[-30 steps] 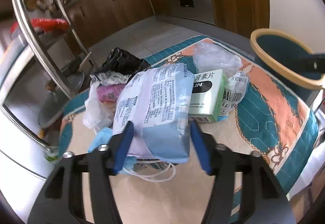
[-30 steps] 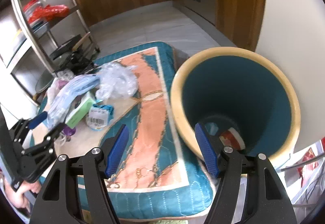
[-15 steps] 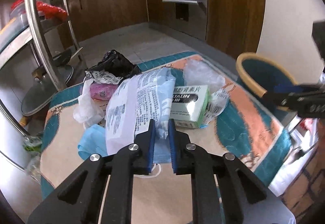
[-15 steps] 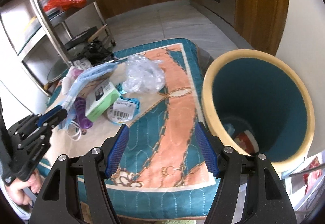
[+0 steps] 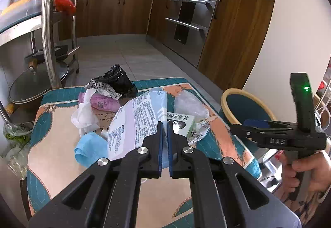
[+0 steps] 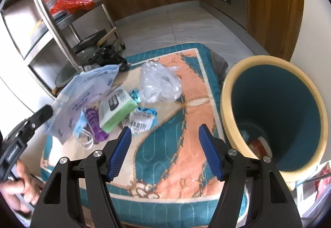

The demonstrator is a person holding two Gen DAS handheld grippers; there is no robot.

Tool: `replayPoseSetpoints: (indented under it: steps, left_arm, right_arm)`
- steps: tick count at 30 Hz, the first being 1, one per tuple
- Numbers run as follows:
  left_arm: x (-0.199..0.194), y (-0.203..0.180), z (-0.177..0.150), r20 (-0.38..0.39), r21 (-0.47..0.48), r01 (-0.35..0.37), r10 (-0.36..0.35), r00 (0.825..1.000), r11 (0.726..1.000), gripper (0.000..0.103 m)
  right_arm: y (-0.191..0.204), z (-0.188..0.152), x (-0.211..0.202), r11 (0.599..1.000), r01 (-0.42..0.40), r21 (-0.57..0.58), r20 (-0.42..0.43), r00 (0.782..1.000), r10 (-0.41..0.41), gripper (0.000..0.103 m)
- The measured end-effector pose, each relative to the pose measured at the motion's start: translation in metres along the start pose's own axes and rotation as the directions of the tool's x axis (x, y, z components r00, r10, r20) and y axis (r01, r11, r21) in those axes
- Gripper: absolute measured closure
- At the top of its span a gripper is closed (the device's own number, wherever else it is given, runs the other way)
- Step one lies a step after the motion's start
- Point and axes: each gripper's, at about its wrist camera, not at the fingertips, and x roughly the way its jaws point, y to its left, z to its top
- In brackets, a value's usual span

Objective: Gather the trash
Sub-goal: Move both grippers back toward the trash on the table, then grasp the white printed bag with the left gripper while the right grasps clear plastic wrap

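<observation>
My left gripper (image 5: 164, 124) is shut on the edge of a pale blue printed plastic package (image 5: 134, 122) and holds it lifted above the table; the package also shows in the right wrist view (image 6: 82, 97). My right gripper (image 6: 164, 149) is open and empty over the cloth, left of the teal bin with a cream rim (image 6: 275, 116), which also shows in the left wrist view (image 5: 242, 104). On the table lie a green-white box (image 6: 116, 106), a clear bag (image 6: 159, 83), a blue mask (image 5: 91, 149) and a barcode wrapper (image 6: 140, 119).
The table has a teal and orange patterned cloth (image 6: 186, 145). A black bag (image 5: 115, 81), a pink packet (image 5: 103, 102) and white tissue (image 5: 84, 116) lie at its far side. A steel rack (image 6: 62, 21) stands to the left, wooden cabinets behind.
My left gripper closed on the pale blue package and lifted it off the pile. The right gripper stayed open and drew back a little from the bin.
</observation>
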Motion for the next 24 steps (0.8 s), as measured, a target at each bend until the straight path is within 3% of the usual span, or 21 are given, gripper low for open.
replayPoseSetpoints:
  steps: [6, 13, 15, 17, 18, 20, 24]
  left_arm:
    - [-0.007, 0.009, 0.002, 0.02, -0.043, 0.028, -0.027, 0.999, 0.999, 0.1]
    - [-0.022, 0.014, 0.008, 0.08, -0.051, 0.086, -0.082, 0.993, 0.995, 0.1]
    - [-0.026, 0.013, 0.01, 0.093, -0.044, 0.09, -0.085, 0.992, 0.995, 0.1]
    - [-0.027, 0.014, 0.011, 0.101, -0.042, 0.091, -0.086, 0.991, 0.995, 0.1]
    - [-0.028, 0.015, 0.012, 0.104, -0.045, 0.092, -0.087, 0.991, 0.995, 0.1]
    - [-0.03, 0.016, 0.013, 0.114, -0.052, 0.095, -0.088, 0.99, 0.994, 0.1]
    - [-0.034, 0.016, 0.018, 0.132, -0.055, 0.102, -0.094, 0.987, 0.993, 0.1]
  right_arm:
    - [0.008, 0.023, 0.019, 0.999, -0.033, 0.006, -0.005, 0.999, 0.033, 0.037]
    - [0.016, 0.042, 0.057, 1.0, -0.005, -0.017, -0.056, 0.998, 0.005, 0.046]
    - [0.012, 0.041, 0.069, 1.0, -0.001, 0.004, -0.084, 0.996, 0.001, 0.057]
    - [0.008, 0.039, 0.077, 1.0, -0.01, 0.019, -0.11, 0.994, 0.012, 0.084]
    - [0.007, 0.037, 0.08, 0.999, -0.022, 0.025, -0.119, 0.993, 0.025, 0.09]
    - [0.009, 0.035, 0.078, 1.0, -0.025, 0.014, -0.108, 0.994, 0.027, 0.096]
    - [0.014, 0.039, 0.059, 0.999, -0.031, -0.013, -0.038, 0.999, 0.031, 0.098]
